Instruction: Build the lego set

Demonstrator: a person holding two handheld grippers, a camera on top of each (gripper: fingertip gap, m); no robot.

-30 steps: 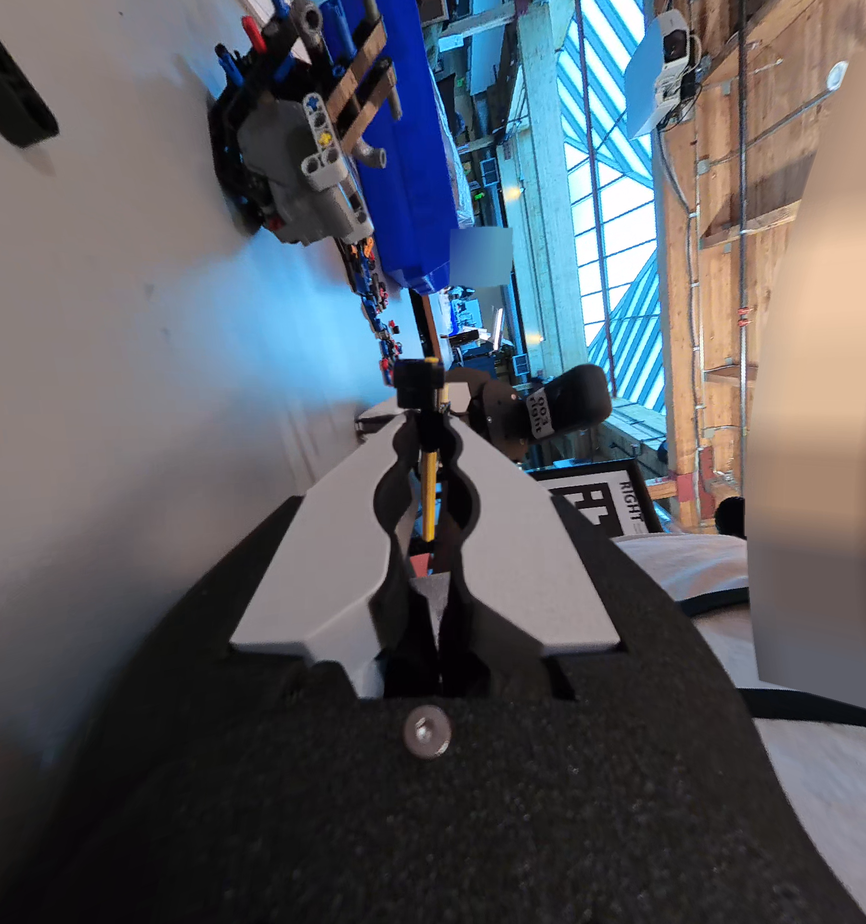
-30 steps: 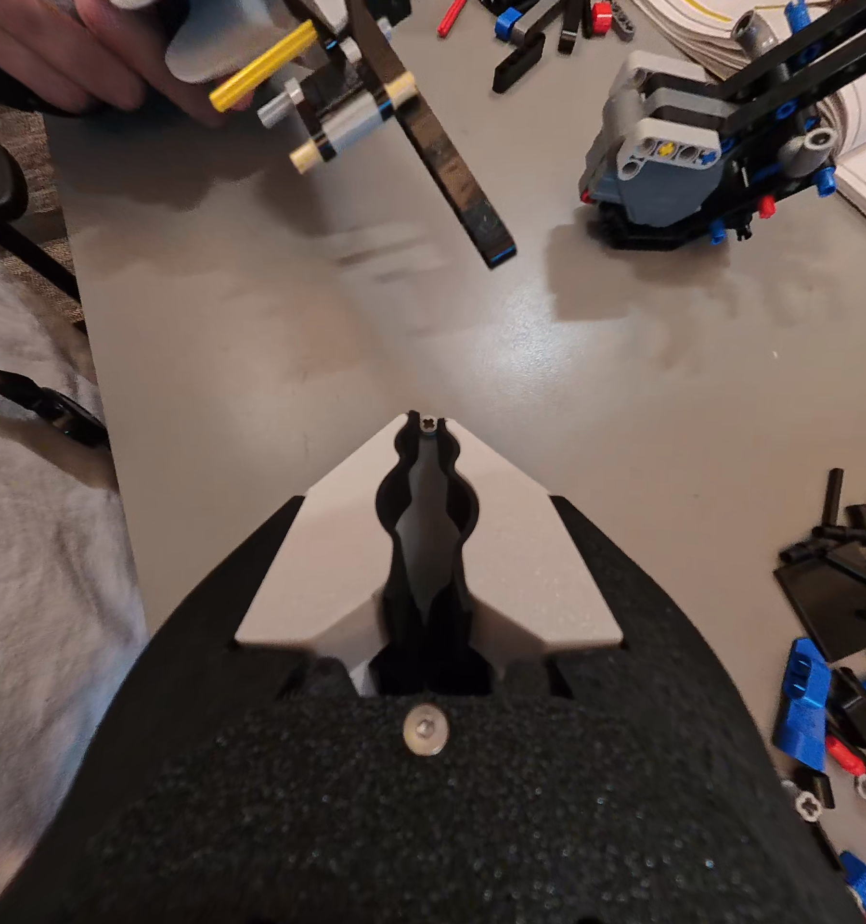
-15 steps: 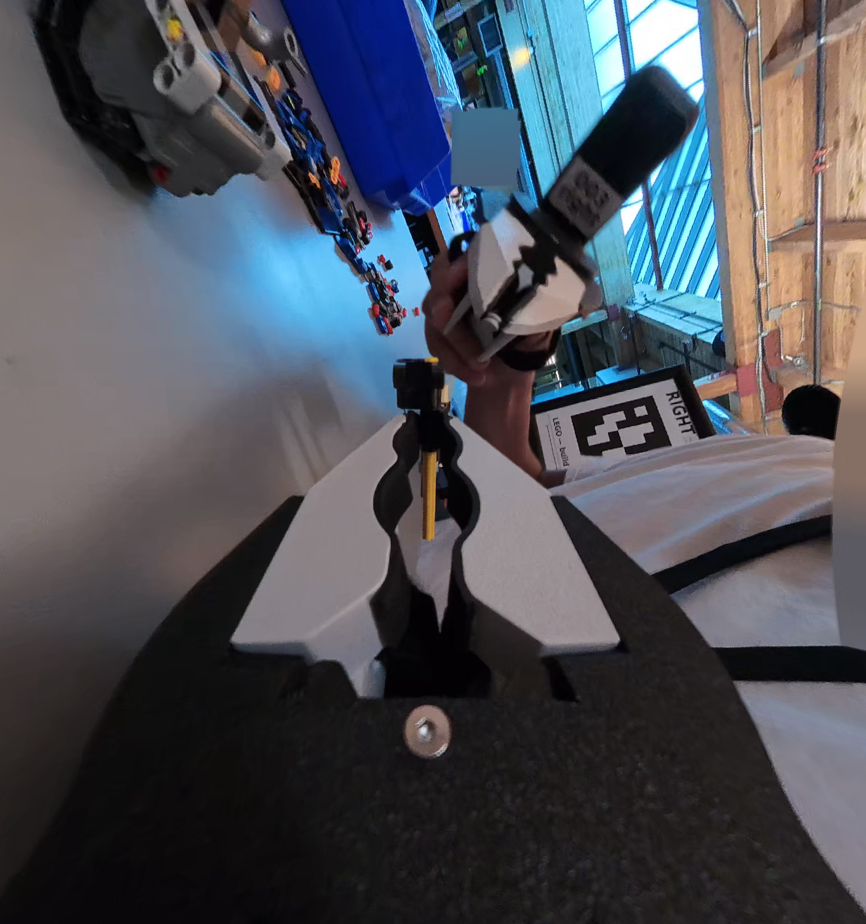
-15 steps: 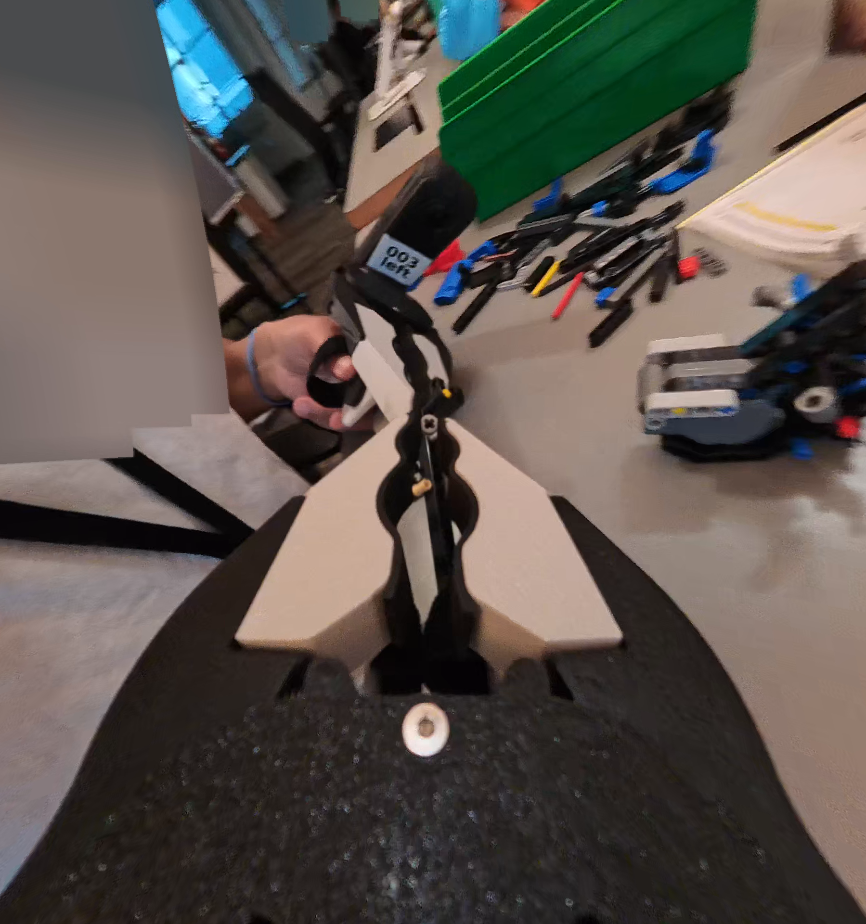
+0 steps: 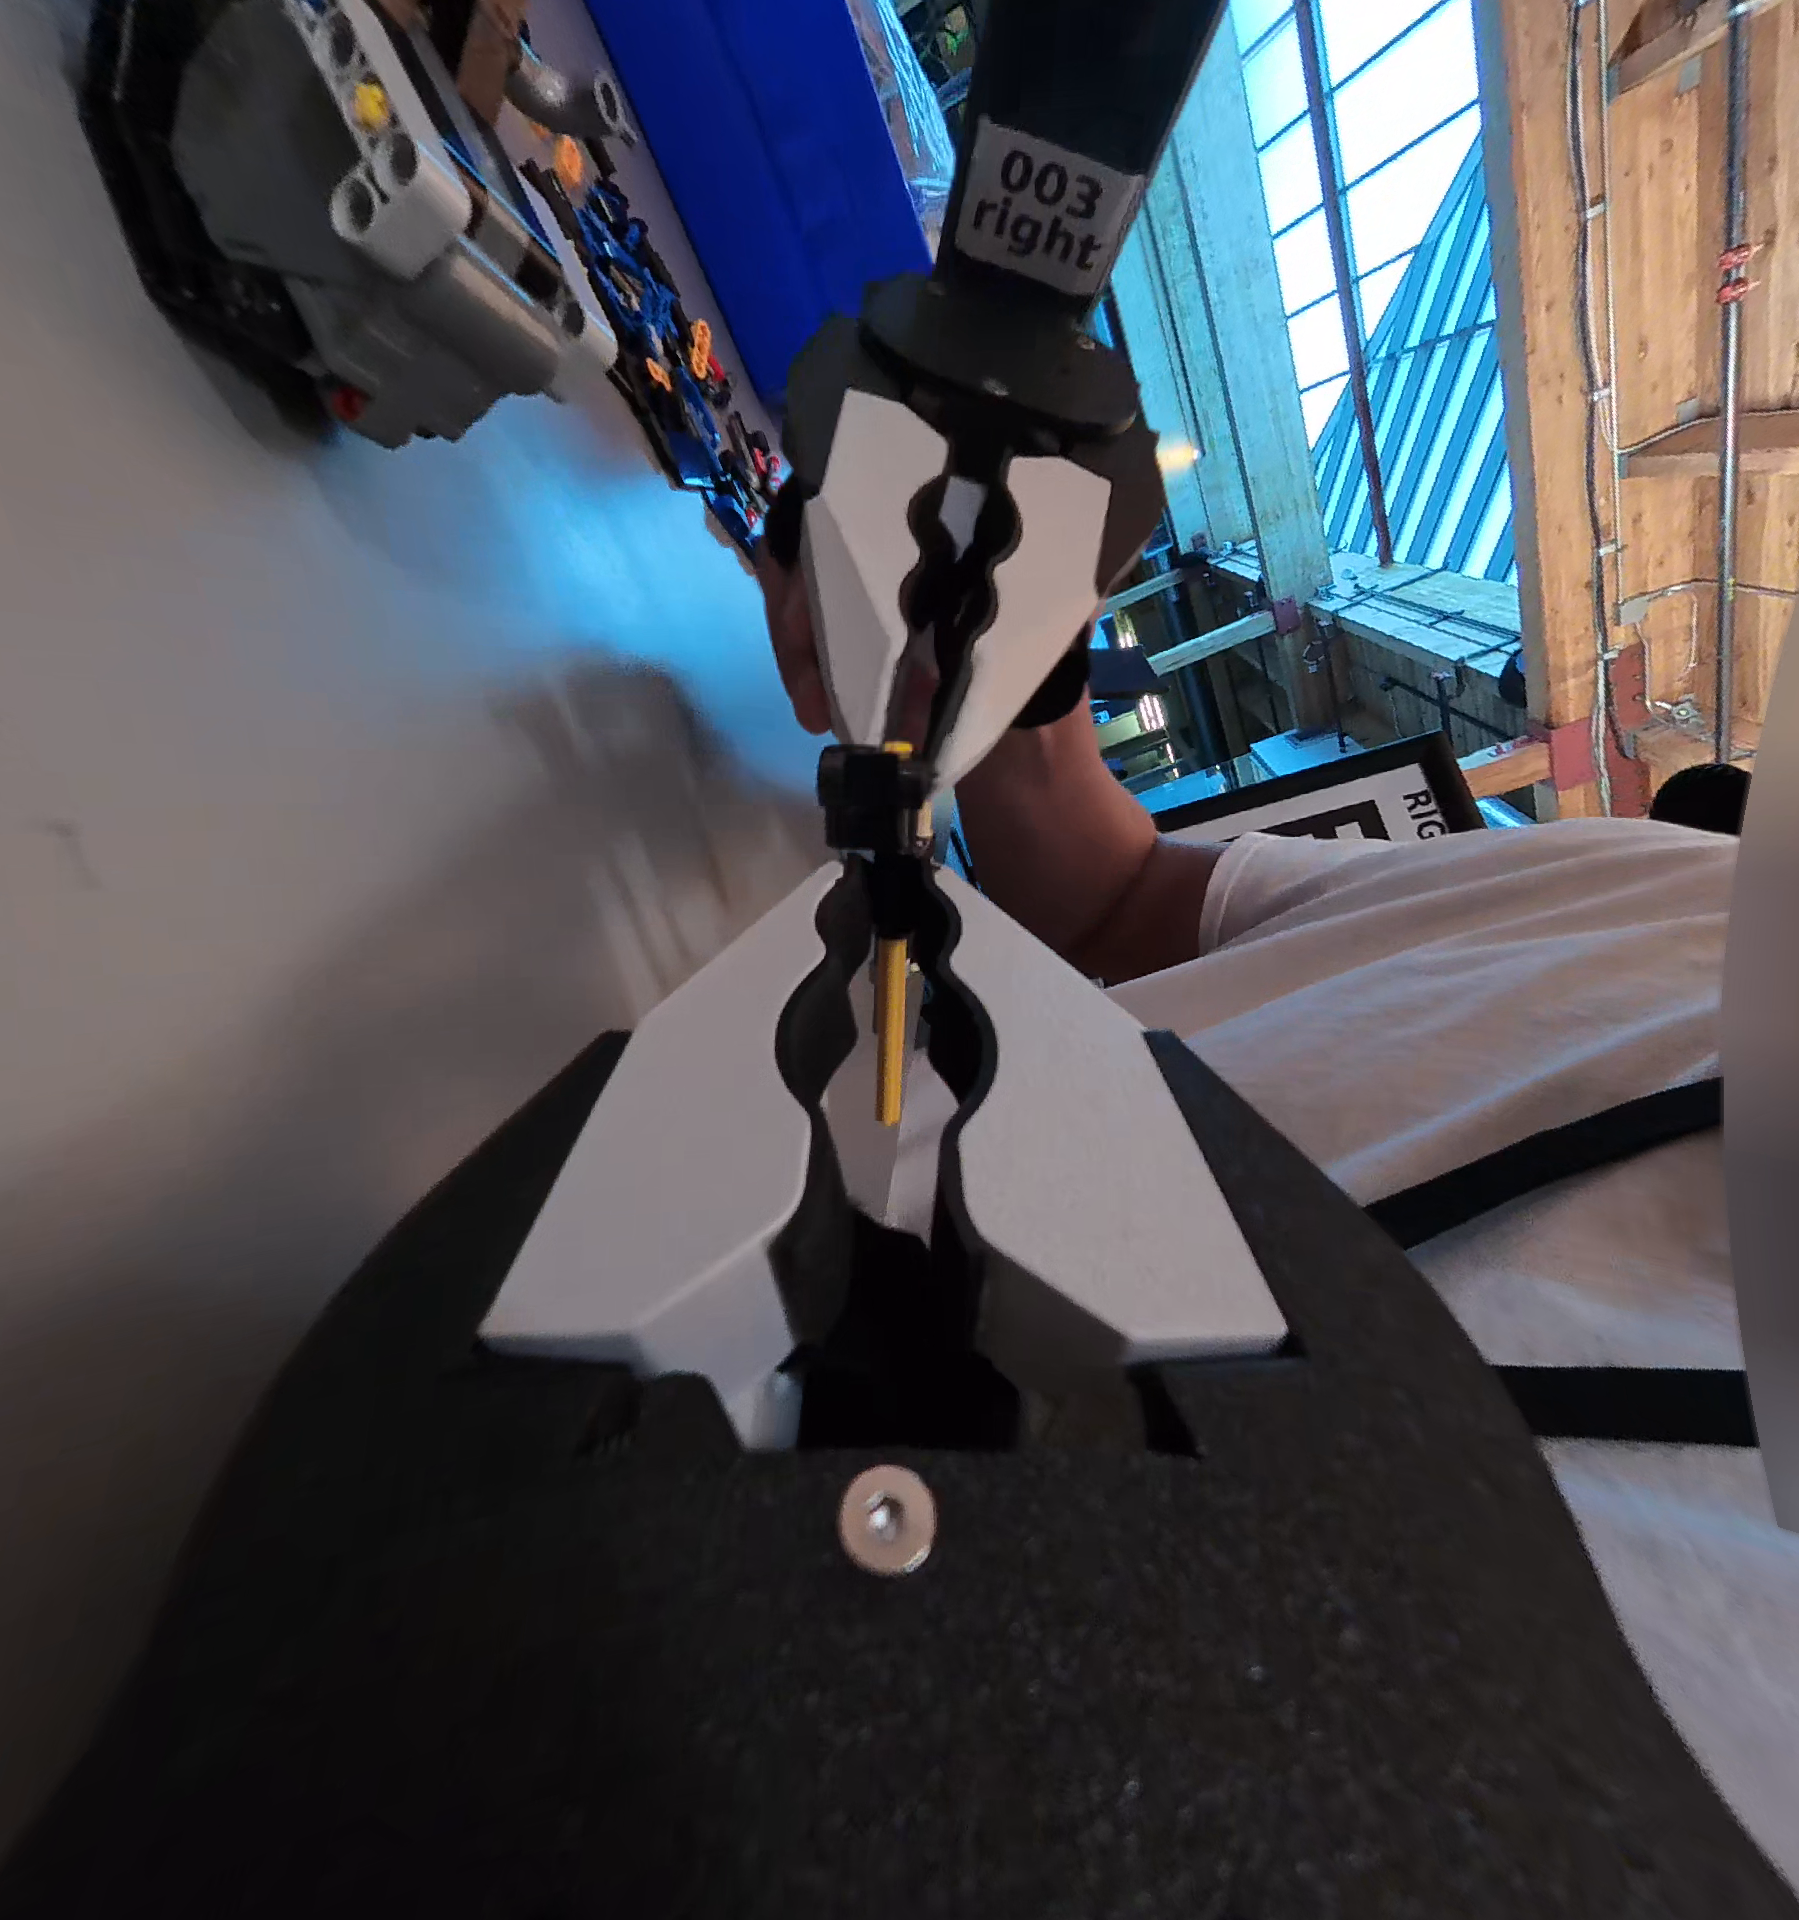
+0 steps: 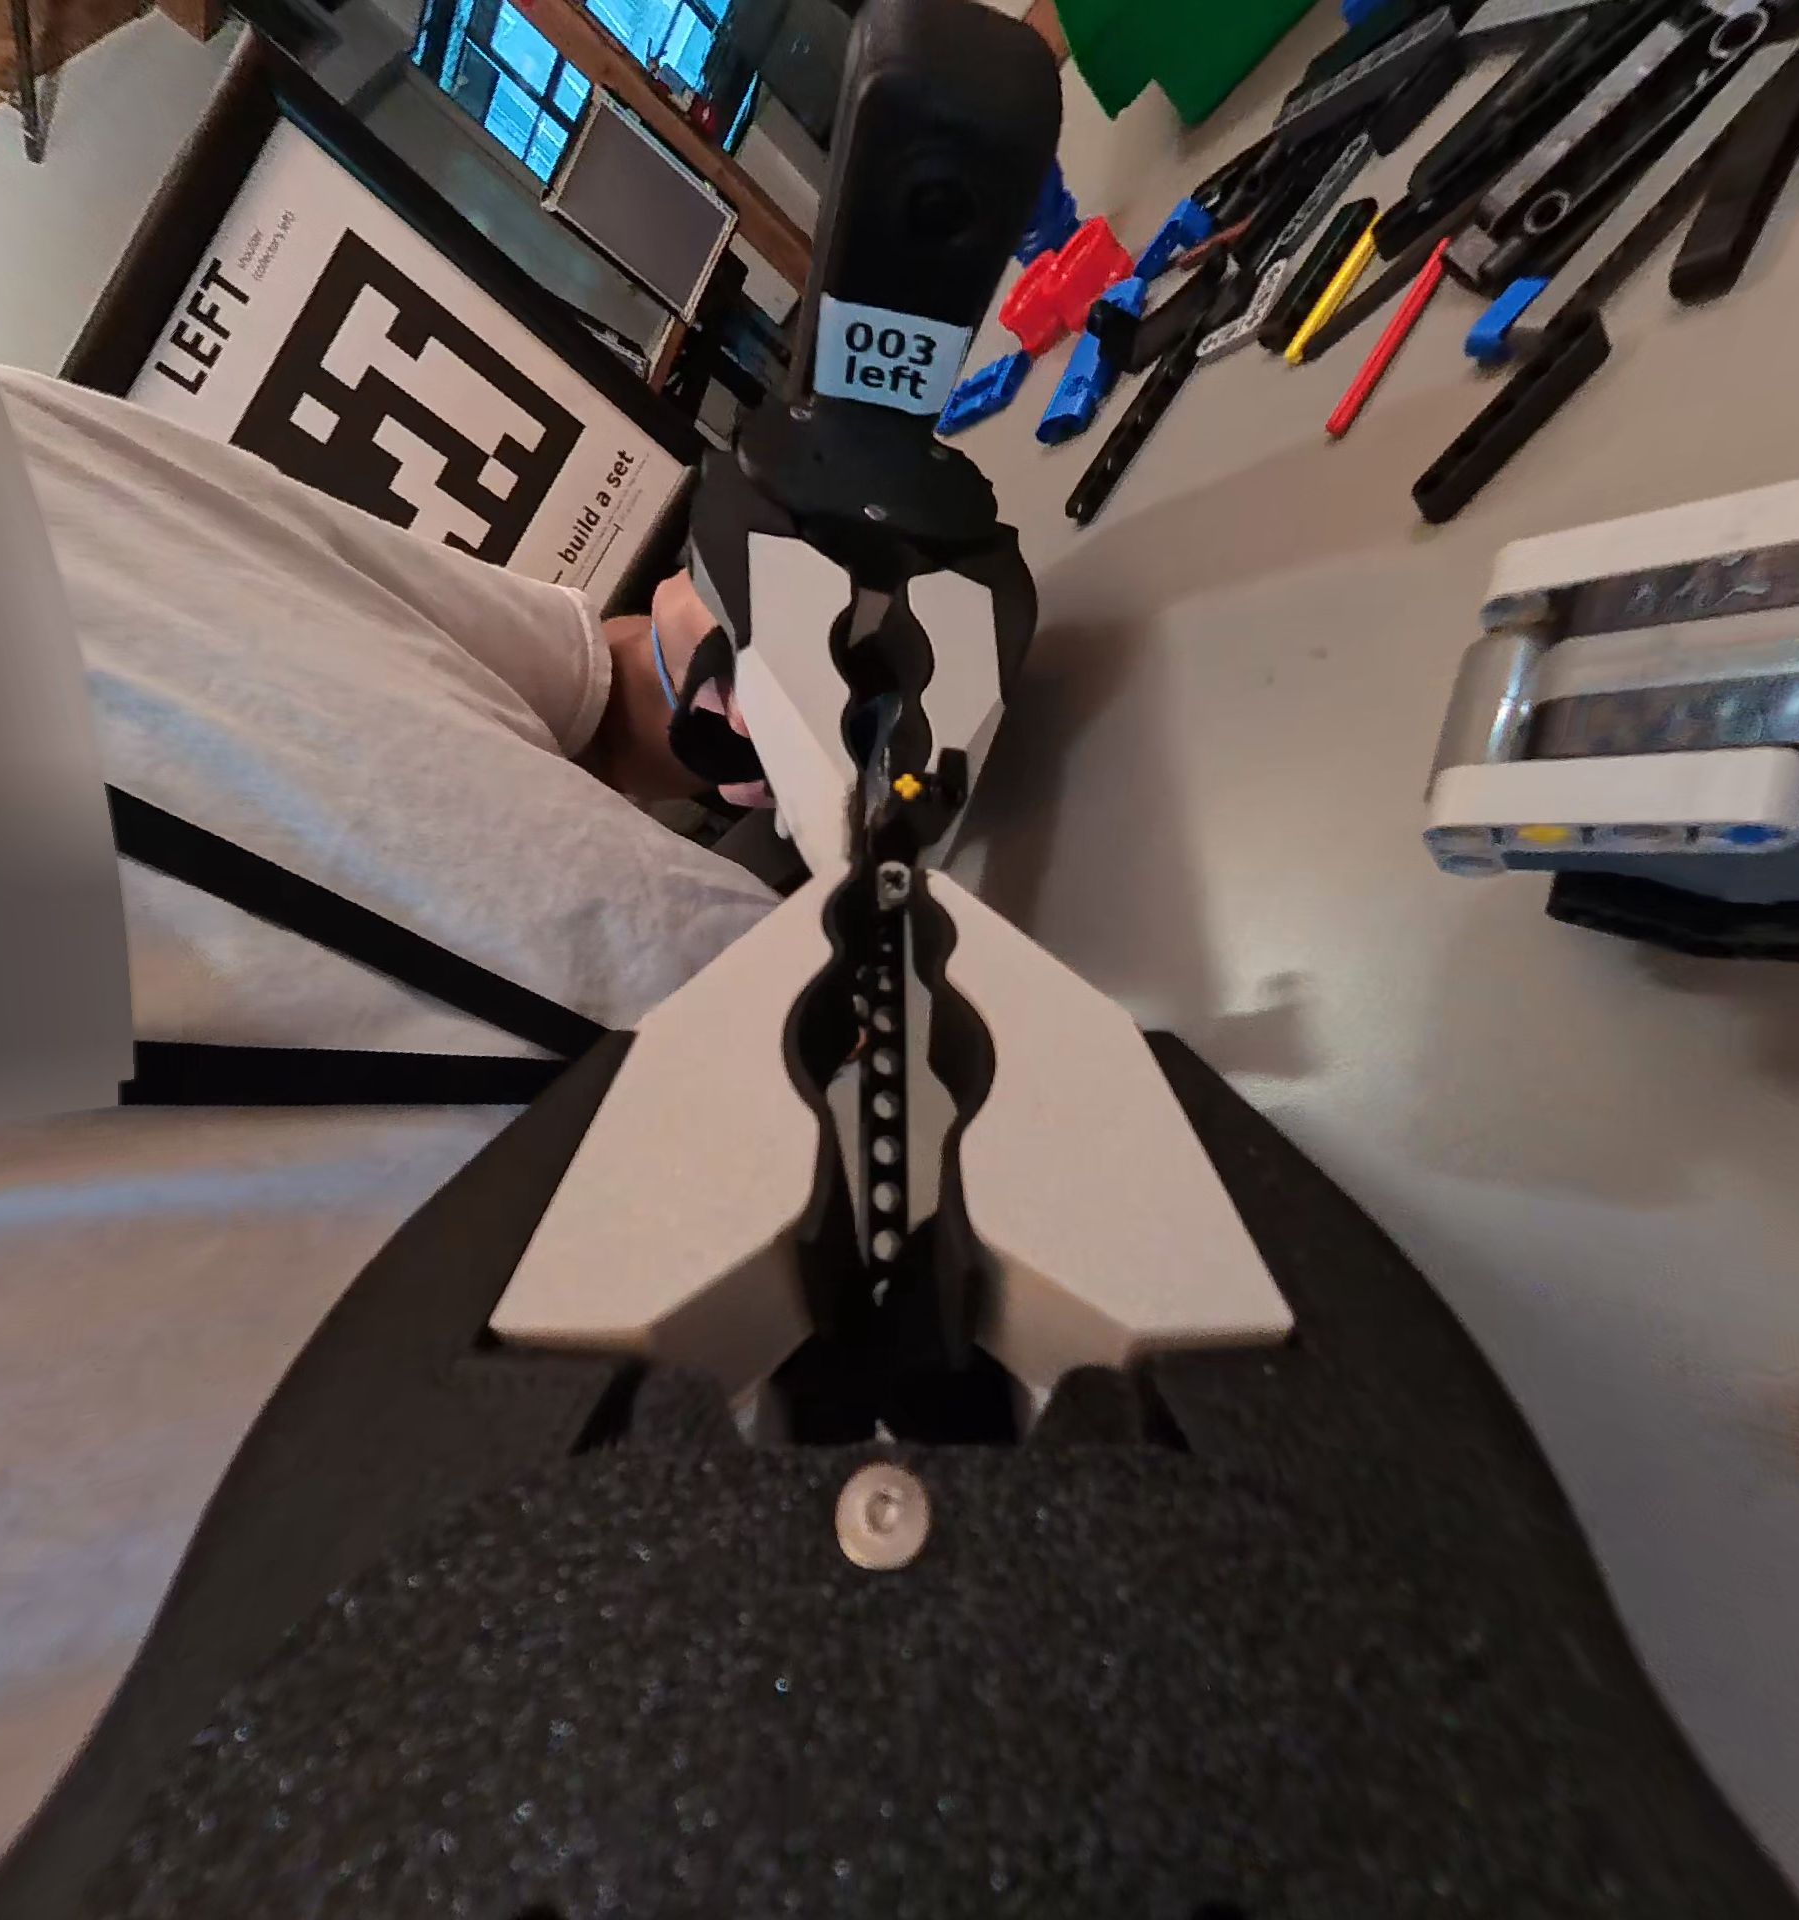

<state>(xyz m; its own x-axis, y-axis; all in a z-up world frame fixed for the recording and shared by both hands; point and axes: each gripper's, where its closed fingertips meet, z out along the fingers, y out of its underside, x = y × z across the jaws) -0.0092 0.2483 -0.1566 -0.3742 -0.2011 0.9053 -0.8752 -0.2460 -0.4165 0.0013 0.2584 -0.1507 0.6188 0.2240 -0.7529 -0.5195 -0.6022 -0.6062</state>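
Grey matte table (image 6: pixel 1238 644), timber-walled room with tall windows behind; both grippers held above the table, tip to tip. Far left in the right wrist view, a black-framed white placard (image 6: pixel 375 416) with a blocky black-and-white marker and printed lettering leaned behind a person's white sleeve (image 6: pixel 355 707). At centre, the left gripper (image 5: pixel 887 883), grey wedge-shaped fingers with scalloped black inner edges, was clenched on a thin yellow axle (image 5: pixel 889 1029); the axle's long axis ran along the fingers, its black connector end (image 5: pixel 867 800) pointing out past the tips. The right gripper (image 6: pixel 890 883) was clamped on a black perforated beam (image 6: pixel 884 1122), a row of round holes along it, lying lengthwise between the fingers, its far end meeting the connector at the opposite gripper's tips. Each gripper's black handle bore a small white printed sticker. Right of centre, a heap of loose parts (image 6: pixel 1394 260) lay on the table: black beams, blue and red connectors, thin red and yellow rods. Farthest right, the part-built grey model (image 6: pixel 1653 727), smooth white and grey blocks on a black base, sat well apart from the grippers.
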